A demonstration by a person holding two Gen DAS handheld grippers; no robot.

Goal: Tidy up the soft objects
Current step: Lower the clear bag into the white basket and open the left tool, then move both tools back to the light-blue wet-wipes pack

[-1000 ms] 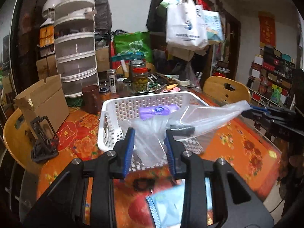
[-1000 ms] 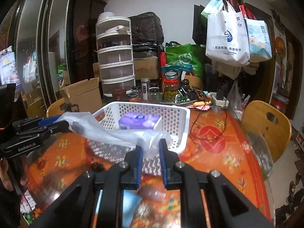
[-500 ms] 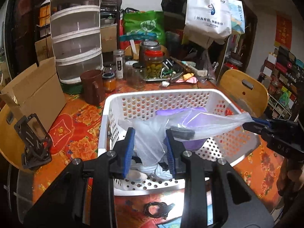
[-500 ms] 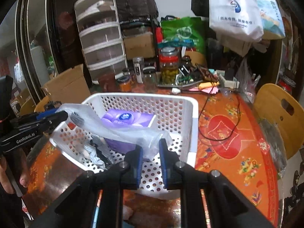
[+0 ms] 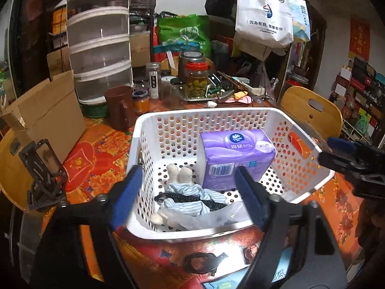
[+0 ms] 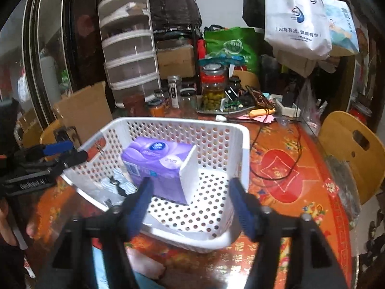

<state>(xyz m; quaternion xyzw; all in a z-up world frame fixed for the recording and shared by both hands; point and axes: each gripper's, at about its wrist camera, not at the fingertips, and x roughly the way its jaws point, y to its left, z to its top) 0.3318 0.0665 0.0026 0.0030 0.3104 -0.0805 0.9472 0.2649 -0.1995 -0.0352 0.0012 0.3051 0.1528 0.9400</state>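
Dim indoor light, strong fisheye bending, dark corners, slight blur.

White perforated basket [image 5: 240,114] at table centre, long rim at 6 o'clock. Purple tissue pack [image 5: 234,159] inside, at 2 o'clock of basket floor, standing on edge, tilted back, barcode end facing 6 o'clock, touching white divider [image 6: 190,173]. Small stuffed doll in blue-striped clothes [image 5: 185,196] lying flat at 7 o'clock of basket, pale feet toward 12, black strap across it. Clear plastic bag [image 5: 216,216] crumpled at 6 o'clock, against near wall, partly over doll.
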